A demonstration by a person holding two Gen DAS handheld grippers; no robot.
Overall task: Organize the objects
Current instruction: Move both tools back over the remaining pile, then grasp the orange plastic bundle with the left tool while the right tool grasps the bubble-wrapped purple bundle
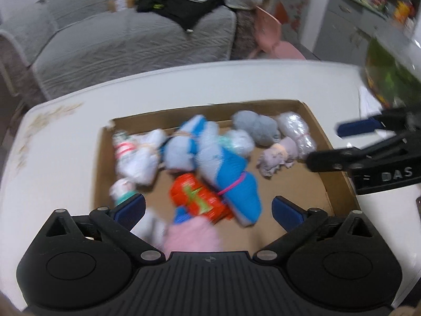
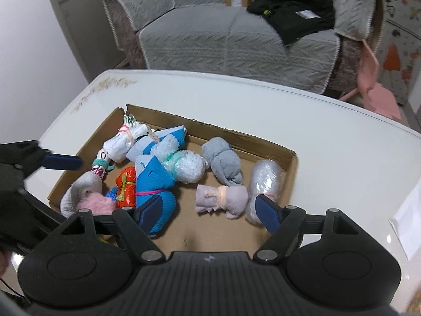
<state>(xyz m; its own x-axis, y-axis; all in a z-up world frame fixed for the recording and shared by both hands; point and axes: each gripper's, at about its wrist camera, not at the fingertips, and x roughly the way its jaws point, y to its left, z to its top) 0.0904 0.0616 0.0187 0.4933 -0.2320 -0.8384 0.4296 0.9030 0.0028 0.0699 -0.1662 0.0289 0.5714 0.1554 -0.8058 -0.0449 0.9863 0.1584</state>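
A shallow cardboard box (image 1: 326, 163) (image 2: 286, 155) on the white table holds several rolled cloth bundles. Among them are a blue bundle tied with a pink band (image 1: 231, 181) (image 2: 155, 184), an orange-red bundle (image 1: 197, 197) (image 2: 126, 187), a grey roll (image 1: 256, 127) (image 2: 223, 163), a lilac roll (image 1: 276, 158) (image 2: 223, 200), a clear plastic-wrapped roll (image 1: 297, 131) (image 2: 265, 181) and a pink fluffy bundle (image 1: 192, 234) (image 2: 96, 202). My left gripper (image 1: 208, 208) is open and empty over the box's near side. My right gripper (image 2: 208, 210) is open and empty above the lilac roll.
The white table (image 1: 184, 87) (image 2: 342, 142) stands before a grey sofa (image 1: 131, 34) (image 2: 223, 34) with black clothing on it. A pink chair (image 1: 273, 39) (image 2: 376, 89) stands beside the sofa. A green packet (image 1: 389, 79) and paper (image 2: 410, 216) lie at the table's right.
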